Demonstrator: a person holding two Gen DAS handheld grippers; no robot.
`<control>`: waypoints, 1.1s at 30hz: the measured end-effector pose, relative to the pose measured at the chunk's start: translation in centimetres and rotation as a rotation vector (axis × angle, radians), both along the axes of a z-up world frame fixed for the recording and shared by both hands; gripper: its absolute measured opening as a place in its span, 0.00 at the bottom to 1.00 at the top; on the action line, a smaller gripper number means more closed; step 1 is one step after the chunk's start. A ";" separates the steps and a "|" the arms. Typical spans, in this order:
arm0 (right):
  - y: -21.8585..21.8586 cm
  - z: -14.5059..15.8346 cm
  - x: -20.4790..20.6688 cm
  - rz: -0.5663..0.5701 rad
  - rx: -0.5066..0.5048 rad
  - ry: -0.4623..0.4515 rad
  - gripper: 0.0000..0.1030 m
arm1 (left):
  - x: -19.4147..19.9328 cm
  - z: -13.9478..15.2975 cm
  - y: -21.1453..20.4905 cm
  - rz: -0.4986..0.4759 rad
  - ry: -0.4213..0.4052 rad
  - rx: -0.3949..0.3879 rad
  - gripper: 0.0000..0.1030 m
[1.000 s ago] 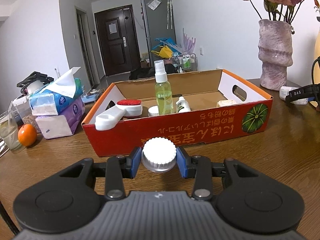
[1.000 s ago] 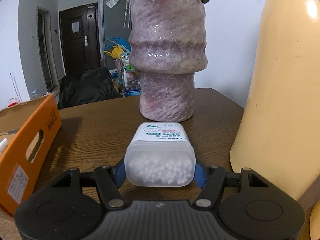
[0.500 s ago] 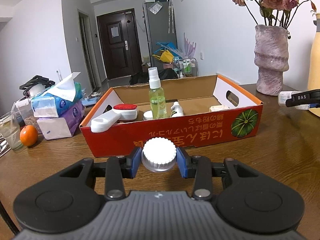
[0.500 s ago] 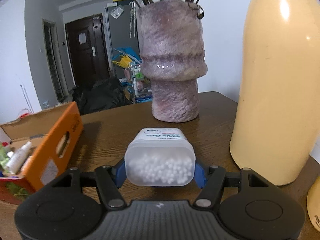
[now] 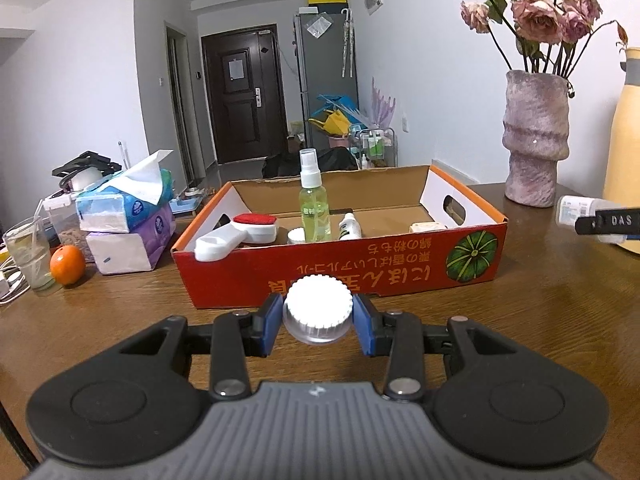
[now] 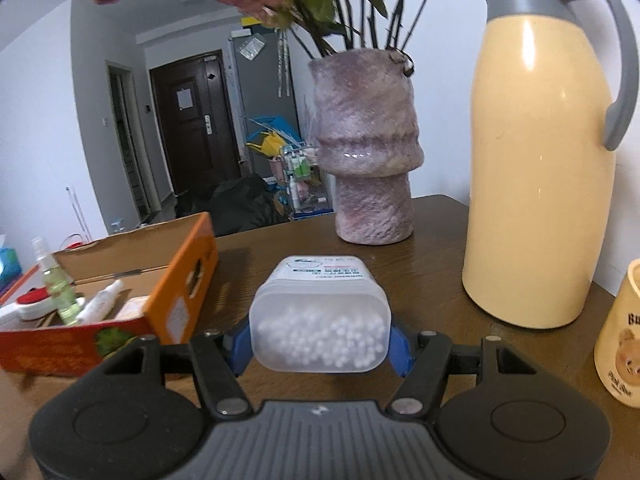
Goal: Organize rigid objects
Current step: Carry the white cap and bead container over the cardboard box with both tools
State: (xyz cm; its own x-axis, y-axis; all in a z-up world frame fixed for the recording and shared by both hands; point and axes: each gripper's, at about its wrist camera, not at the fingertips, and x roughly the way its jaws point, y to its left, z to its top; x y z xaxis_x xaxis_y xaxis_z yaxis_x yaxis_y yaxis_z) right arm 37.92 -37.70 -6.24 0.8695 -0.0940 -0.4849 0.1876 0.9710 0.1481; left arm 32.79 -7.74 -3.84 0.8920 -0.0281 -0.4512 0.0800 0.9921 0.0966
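Both claws pull back from the box (image 5: 340,276) with their loads: the right claw (image 6: 320,346), clamped on a tub (image 6: 320,320) of white beads, has drawn away from the vase (image 6: 366,160) and swung boxward. The left claw (image 5: 318,320) stays clamped on a white-capped jar (image 5: 318,312) before the box's front wall, so both items look set for boxing.

A purple vase (image 5: 536,140) of dried roses (image 5: 536,20) stood beside a cream thermos jug (image 6: 540,168). On the wooden table (image 5: 560,320) sat 2 tissue packs (image 5: 128,220), an orange (image 5: 67,264) and a glass (image 5: 28,252).
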 end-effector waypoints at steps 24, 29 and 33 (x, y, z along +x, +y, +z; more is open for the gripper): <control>11.2 1.8 -8.8 0.160 -0.003 -0.090 0.62 | -3.8 2.2 2.7 0.032 -0.058 -0.065 0.38; 13.4 2.1 -9.0 0.186 0.005 -0.105 0.62 | -4.2 2.6 3.4 0.041 -0.071 -0.077 0.38; 15.0 2.2 -9.1 0.198 0.004 -0.114 0.62 | -4.2 3.0 3.9 0.048 -0.078 -0.089 0.38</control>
